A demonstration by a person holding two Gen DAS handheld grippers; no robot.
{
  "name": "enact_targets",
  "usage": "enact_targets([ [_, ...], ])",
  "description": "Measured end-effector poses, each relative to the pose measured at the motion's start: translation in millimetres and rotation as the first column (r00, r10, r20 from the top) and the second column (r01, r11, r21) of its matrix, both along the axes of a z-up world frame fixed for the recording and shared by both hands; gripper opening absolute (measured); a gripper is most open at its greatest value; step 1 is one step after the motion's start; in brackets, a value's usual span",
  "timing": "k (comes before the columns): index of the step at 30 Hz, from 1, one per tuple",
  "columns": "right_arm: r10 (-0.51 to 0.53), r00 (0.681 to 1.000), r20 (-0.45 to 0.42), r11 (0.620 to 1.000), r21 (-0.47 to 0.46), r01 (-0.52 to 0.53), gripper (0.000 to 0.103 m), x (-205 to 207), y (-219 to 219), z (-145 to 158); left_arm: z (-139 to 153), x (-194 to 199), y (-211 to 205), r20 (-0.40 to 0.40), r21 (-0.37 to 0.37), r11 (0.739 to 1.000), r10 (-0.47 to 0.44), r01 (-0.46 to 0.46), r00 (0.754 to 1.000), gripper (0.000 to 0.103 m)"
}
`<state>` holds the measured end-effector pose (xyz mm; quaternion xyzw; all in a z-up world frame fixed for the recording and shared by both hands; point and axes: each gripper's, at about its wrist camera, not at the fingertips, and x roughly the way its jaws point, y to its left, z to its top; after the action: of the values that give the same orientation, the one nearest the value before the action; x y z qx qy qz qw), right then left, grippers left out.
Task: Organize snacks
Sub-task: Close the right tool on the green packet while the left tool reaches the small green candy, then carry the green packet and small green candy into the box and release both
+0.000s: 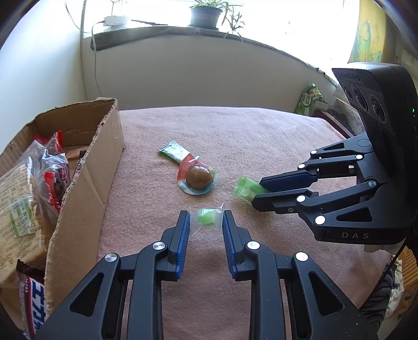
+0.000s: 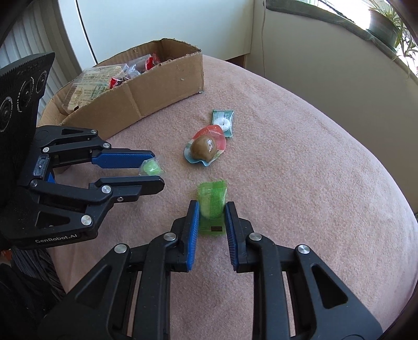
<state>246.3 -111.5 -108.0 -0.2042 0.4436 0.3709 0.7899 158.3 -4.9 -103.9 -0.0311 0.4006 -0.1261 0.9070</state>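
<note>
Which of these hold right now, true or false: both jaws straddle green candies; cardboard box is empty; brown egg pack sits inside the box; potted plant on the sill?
1. Each gripper's jaws straddle a green wrapped candy. True: the left gripper brackets the small clear-wrapped green candy, the right gripper the green translucent packet.
2. The brown cardboard box is empty. False: it holds several snack packs.
3. The brown egg in its red-and-clear pack lies inside the box. False: it lies on the pink cloth, outside.
4. A dark potted plant stands on the windowsill. True.
</note>
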Motion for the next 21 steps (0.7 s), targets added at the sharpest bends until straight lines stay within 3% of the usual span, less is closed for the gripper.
enact_targets([
  [12, -0.092, 0.996, 0.023, 0.992, 0.090, 0.089, 0.021, -10.3, -22.6, 41.9, 42.3, -29.3, 18.1, 0.152, -0.031, 0.999, 0.022, -0.018, 0.988, 0.024],
  [21, -0.056, 0.998, 0.041, 0.981, 0.188, 0.048, 0.021, -34.0, 12.8, 79.9, 68.7, -61.5, 69.4, 0.260, -0.059, 0.991, 0.130, -0.118, 0.957, 0.024],
])
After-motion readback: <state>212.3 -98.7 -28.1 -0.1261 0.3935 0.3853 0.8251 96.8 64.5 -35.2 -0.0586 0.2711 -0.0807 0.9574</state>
